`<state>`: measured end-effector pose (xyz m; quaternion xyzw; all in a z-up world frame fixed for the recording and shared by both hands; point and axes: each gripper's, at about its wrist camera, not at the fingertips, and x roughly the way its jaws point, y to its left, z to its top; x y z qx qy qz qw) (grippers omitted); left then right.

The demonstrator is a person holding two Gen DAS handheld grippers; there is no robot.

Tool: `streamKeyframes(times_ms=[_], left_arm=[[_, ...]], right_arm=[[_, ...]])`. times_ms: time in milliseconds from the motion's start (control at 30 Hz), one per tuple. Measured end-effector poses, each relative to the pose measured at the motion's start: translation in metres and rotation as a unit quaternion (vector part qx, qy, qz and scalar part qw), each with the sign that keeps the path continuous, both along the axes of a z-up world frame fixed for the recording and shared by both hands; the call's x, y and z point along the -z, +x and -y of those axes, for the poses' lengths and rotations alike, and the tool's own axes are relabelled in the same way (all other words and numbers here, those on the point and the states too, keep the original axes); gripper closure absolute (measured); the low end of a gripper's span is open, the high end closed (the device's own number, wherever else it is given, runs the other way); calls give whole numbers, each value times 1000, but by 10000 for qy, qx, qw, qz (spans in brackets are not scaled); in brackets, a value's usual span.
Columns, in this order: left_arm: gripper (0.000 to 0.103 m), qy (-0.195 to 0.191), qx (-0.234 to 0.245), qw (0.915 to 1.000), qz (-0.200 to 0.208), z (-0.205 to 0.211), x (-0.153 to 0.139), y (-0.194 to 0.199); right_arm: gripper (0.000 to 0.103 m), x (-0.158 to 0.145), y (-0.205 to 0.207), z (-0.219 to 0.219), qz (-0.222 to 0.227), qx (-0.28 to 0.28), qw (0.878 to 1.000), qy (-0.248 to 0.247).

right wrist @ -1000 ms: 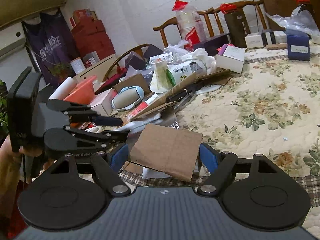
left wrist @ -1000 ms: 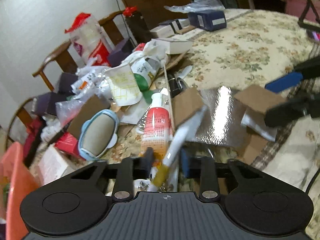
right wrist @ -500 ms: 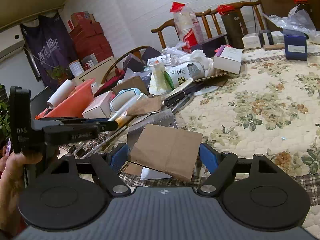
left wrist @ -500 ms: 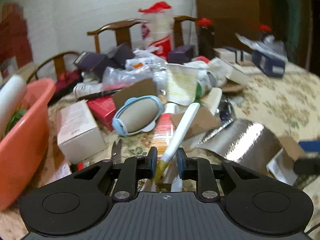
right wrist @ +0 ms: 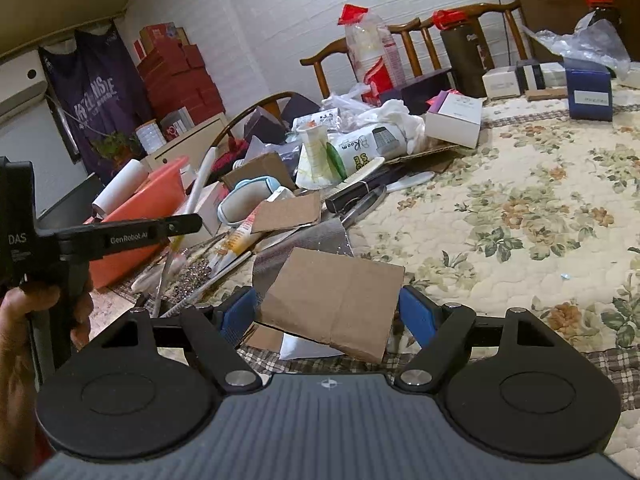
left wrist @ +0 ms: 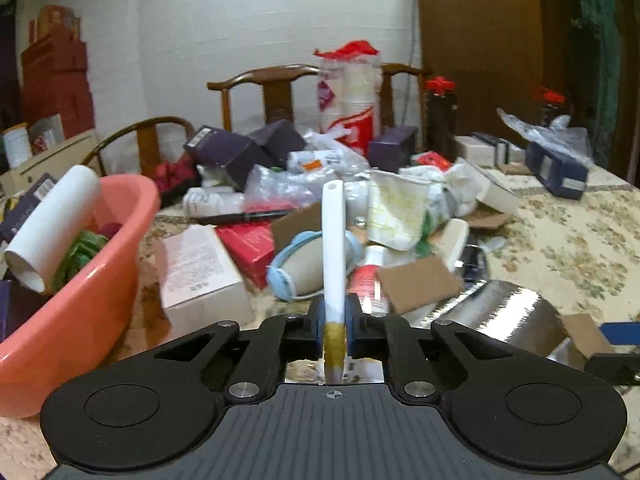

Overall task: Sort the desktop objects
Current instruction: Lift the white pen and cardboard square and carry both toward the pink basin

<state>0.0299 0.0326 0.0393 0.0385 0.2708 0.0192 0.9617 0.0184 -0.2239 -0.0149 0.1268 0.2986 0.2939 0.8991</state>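
the left gripper (left wrist: 335, 322) pinches a slim white stick-like tool (left wrist: 334, 248) at the centre of the left wrist view, its blue pads pressed together on the tool's lower end. the tool is long, smooth and white, with a yellowish band just where the pads meet it; its white tip rises toward the middle of the frame, above the clutter on the table. what kind of tool it is cannot be told.

the grip sits at one far end, so the long free length could swing or slip out if the hand turns quickly. a drop would likely land it back in the pile of boxes and bags. the pink basin (left wrist: 100, 280) at the left of the frame, already holding a white roll (left wrist: 56, 228), looks a likely place for it, but that is a guess.

the right gripper (right wrist: 326, 314) has its jaws spread wide at the bottom centre of its view, either side of a brown cardboard piece (right wrist: 336, 296) without clearly pressing it.
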Motion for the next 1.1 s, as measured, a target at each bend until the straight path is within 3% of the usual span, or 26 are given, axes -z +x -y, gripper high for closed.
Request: streamKeyframes(times_ms=[200, 300, 433, 700, 1100], left_arm=[[98, -162, -120, 9997, -148, -15, 11, 0], [98, -360, -133, 9993, 2, -21, 3, -5], [98, -354, -173, 9987, 309, -23, -17, -13], [98, -473, -105, 9980, 415, -25, -23, -20], [98, -455, -174, 9953, 834, -46, -55, -45]], right_arm=[[22, 0, 1, -1, -20, -8, 10000, -11], [22, 0, 1, -1, -24, -12, 10000, -11], [22, 0, 1, -2, -30, -10, 10000, -17], [22, -4, 2, -8, -38, 48, 9995, -313], [22, -61, 8, -62, 303, -277, 9985, -352]])
